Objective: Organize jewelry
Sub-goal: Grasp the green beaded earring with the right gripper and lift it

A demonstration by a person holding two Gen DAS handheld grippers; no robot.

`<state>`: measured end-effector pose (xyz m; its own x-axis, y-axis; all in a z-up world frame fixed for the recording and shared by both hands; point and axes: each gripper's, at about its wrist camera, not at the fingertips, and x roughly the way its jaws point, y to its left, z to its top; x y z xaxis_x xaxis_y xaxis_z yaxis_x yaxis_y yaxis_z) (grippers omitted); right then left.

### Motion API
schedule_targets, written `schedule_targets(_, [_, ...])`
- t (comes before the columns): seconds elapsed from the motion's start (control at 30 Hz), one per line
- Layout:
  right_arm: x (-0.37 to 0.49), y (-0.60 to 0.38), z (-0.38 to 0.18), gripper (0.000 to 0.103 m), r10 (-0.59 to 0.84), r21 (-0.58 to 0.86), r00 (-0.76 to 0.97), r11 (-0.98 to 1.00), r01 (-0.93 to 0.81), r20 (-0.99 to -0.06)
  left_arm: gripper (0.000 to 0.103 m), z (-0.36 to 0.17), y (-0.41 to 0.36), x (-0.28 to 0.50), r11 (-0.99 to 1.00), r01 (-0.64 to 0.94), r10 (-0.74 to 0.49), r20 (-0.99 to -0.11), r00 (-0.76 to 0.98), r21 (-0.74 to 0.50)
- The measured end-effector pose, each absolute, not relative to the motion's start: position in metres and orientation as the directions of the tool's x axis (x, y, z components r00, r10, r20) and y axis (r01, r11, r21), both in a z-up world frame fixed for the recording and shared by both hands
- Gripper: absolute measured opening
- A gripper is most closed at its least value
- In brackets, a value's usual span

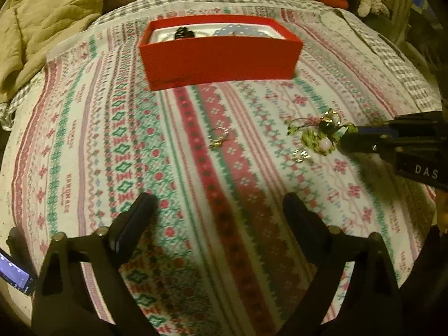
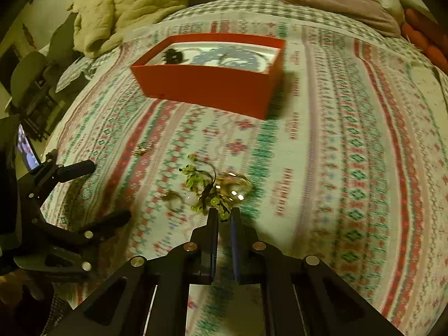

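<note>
A bed covered with a patterned red, green and white blanket (image 1: 196, 168) carries an open red cardboard box (image 1: 218, 58), a green beaded jewelry cluster (image 2: 207, 190) and small gold earrings (image 1: 218, 138).

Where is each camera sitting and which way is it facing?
Left wrist: on the left gripper, looking over the blanket to the red box; its open fingers show.
Right wrist: on the right gripper, nearly closed at the green bead jewelry.
Shared: box, jewelry, each other's gripper.
</note>
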<state>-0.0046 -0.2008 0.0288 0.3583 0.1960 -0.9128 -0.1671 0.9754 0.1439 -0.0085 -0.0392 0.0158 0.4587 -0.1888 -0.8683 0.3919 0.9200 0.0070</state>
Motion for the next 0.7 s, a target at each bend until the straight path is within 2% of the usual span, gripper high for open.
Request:
schedule_targets(0.37, [-0.027,-0.249,0.060,0.008,0.154,0.116,0.428,0.987,-0.113,-0.891,0.074,0.022,-0.072,-0.009,0.883,0.466,-0.276,-0.858,0.433,-0.049])
schedule_targets(0.57, [-0.027,-0.273,0.070,0.008,0.111,0.099,0.447,0.994,-0.051,-0.887,0.062,0.027,-0.104,-0.011,0.855,0.514,-0.324,-0.846,0.423,-0.070])
schedule_targets(0.7, [-0.026,-0.286,0.074,0.008,0.096,0.102,0.444,0.995,-0.011,-0.891,0.050,0.030,-0.124,-0.010,0.835,0.538,-0.373,-0.835,0.404,-0.112])
